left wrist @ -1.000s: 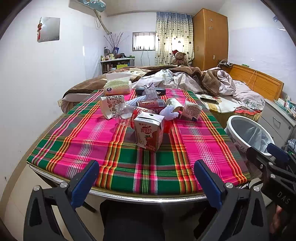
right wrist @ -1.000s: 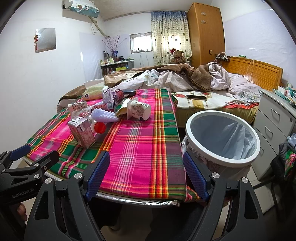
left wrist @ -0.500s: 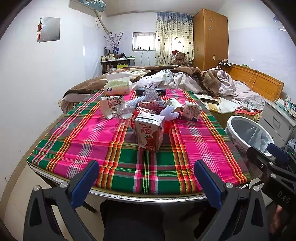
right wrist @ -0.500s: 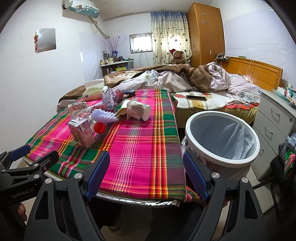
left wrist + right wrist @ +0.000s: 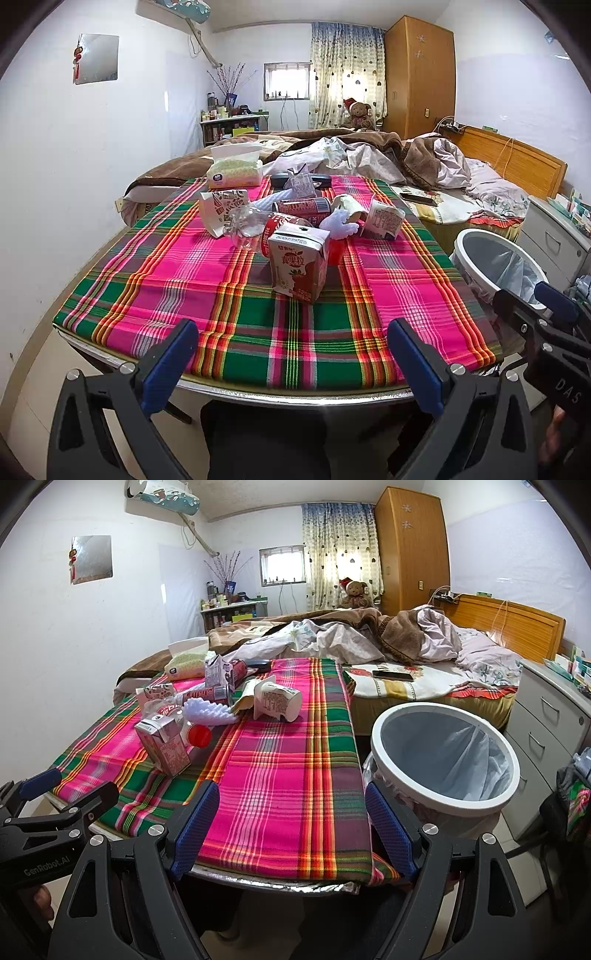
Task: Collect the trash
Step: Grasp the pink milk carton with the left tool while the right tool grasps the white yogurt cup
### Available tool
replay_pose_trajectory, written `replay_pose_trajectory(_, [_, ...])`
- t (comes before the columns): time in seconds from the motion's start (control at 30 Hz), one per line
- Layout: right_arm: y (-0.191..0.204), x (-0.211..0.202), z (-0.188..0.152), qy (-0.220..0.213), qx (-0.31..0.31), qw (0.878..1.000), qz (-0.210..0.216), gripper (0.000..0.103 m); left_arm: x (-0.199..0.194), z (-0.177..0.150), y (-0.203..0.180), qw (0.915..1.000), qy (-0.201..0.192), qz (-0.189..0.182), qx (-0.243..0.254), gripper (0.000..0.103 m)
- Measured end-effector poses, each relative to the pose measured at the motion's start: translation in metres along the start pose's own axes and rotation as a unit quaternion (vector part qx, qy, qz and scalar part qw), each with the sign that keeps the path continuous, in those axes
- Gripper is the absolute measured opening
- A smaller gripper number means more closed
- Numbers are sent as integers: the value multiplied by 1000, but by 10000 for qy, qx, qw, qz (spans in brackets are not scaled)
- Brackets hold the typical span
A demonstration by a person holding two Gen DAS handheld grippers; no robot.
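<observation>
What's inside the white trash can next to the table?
The white trash can holds a pale plastic liner bag and no trash that shows. Its near wall hides the bottom of the bag, so something small could lie there unseen.

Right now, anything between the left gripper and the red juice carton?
No. Between the open left gripper and the red juice carton there is only bare plaid tablecloth; the left wrist view shows it. The other trash lies behind the carton.

Both grippers are held level and side by side, pointing forward – the left gripper (image 5: 291, 349) has its jaws spread wide with nothing between them, and the right gripper (image 5: 291, 821) likewise gapes empty; a bit of hand (image 5: 554, 434) shows beneath the right one
</observation>
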State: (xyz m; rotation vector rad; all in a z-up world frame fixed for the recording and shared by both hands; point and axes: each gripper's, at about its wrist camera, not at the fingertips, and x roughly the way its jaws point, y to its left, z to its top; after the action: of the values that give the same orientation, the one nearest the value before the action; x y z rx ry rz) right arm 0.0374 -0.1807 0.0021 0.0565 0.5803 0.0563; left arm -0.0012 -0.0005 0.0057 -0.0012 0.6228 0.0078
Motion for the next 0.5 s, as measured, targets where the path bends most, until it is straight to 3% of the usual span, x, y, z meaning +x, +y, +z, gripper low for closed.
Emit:
replay_pose_trajectory(0.37, [1,20,9,15,-61,10000,45,83,34,7,9,9998,180,-7,72,103])
replay_pose_trajectory(0.5, [1,39,21,32,-96,9997,241,83,53,12,12,9996,238,-81,130,103])
